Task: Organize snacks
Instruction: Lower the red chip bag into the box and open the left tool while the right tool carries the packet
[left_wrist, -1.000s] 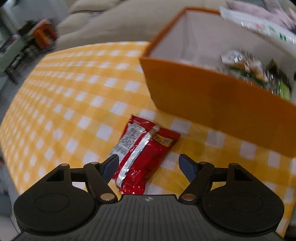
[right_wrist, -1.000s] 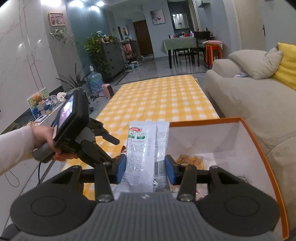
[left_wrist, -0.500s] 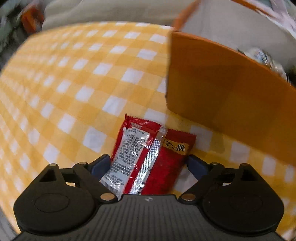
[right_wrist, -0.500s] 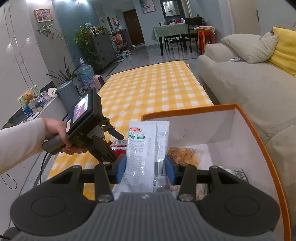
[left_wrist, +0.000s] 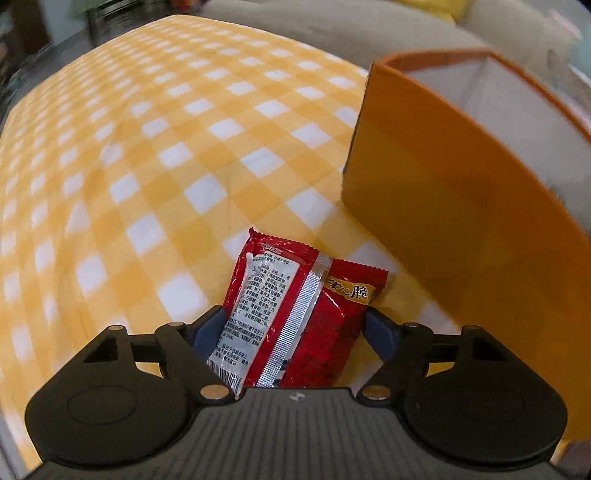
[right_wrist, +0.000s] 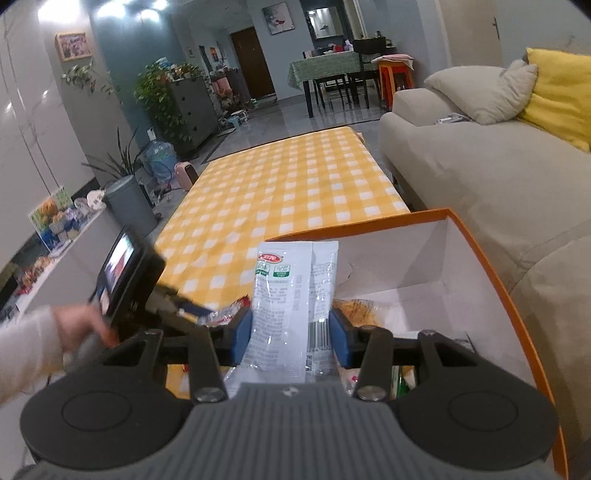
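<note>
Meanwhile, a red snack packet (left_wrist: 295, 314) lying on the checked tablecloth (left_wrist: 147, 147) beside the orange box (left_wrist: 461, 221) is straddled by the closing left gripper (left_wrist: 295, 328), presumably for boxing; a white packet (right_wrist: 295, 306) is clamped in the right gripper (right_wrist: 291, 332) above the box's near edge.

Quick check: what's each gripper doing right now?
Left gripper: jaws closing around the red snack packet on the tablecloth, not gripping yet.
Right gripper: shut on the white snack packet.
</note>
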